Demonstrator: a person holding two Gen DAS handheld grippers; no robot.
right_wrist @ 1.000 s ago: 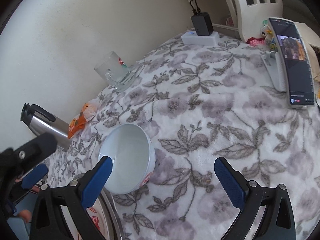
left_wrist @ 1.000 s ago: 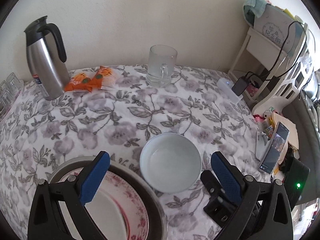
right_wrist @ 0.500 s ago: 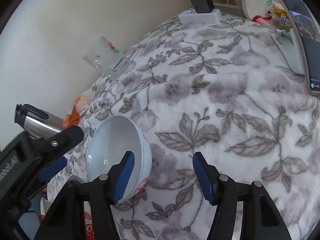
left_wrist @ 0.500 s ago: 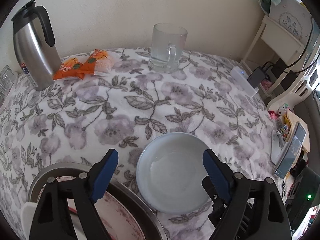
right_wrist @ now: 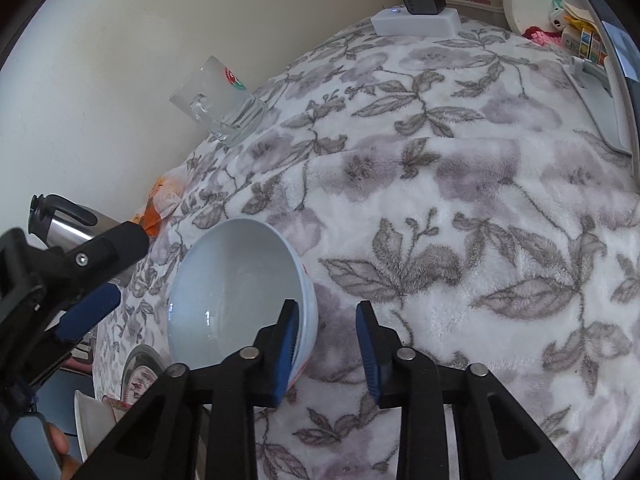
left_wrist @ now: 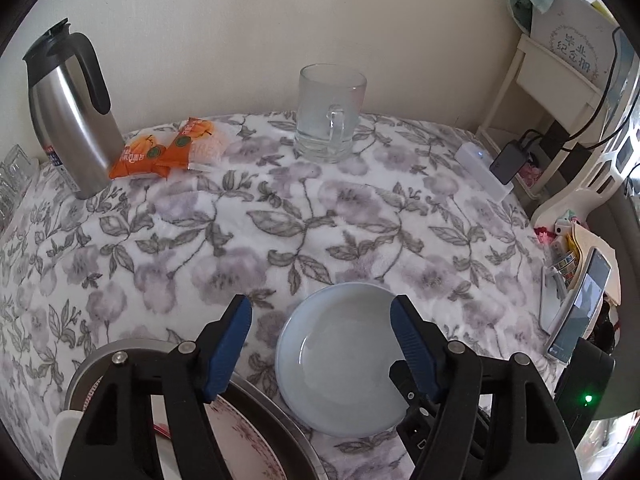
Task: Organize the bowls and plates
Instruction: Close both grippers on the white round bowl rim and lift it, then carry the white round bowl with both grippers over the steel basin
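Two blue-padded grippers being closed at once, pale blue round ceramic bowl [left_wrist: 344, 360] on floral blanket [left_wrist: 280, 216] being straddled by left gripper [left_wrist: 322, 322], its rim being bracketed, not yet pinched, by right gripper [right_wrist: 329, 344].

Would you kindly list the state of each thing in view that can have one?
Bowl: upright, empty, on the cloth.
Glass mug: upright, looks empty.
Steel jug: upright, lid on.
Snack packets: lying flat, seemingly unopened.
Phone: propped up, screen lit.
Left gripper: closing, bowl's left rim between the jaws, pads clear of it.
Right gripper: closing, one pad inside the bowl's rim, one outside.
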